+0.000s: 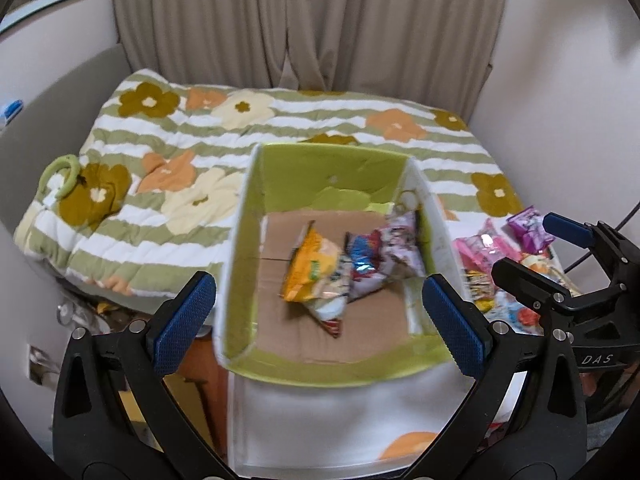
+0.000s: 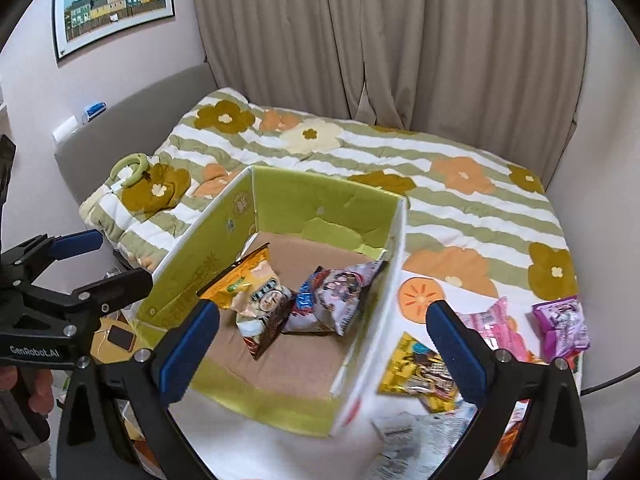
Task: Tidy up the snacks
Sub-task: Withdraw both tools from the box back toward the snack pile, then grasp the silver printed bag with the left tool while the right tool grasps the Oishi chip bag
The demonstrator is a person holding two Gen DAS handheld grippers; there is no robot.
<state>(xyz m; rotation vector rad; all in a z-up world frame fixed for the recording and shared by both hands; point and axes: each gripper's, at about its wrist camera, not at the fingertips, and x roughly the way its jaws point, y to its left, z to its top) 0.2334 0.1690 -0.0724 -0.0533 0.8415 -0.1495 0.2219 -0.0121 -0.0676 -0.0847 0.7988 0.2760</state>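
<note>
Both hand-held grippers, left (image 1: 318, 312) and right (image 2: 322, 344), hover wide-spread and empty above the box (image 1: 240, 240).

A quilt (image 2: 460, 208) striped in green and white and printed with brown, orange and cream flowers covers the bed. Behind the quilt, beige curtains (image 2: 380, 40) hang closed in long folds across the far wall. A pale green ring (image 2: 130, 170) lies on the quilt's left corner, resting on a brown flower. Left of the quilt stands a grey upholstered headboard (image 2: 132, 112), with a small blue-and-white object (image 2: 93, 112) on its top edge. Above the headboard, a framed picture (image 2: 114, 4) of a row of coloured houses hangs on the pale wall. A dark cable (image 2: 612, 380) curves past the quilt's right edge.
</note>
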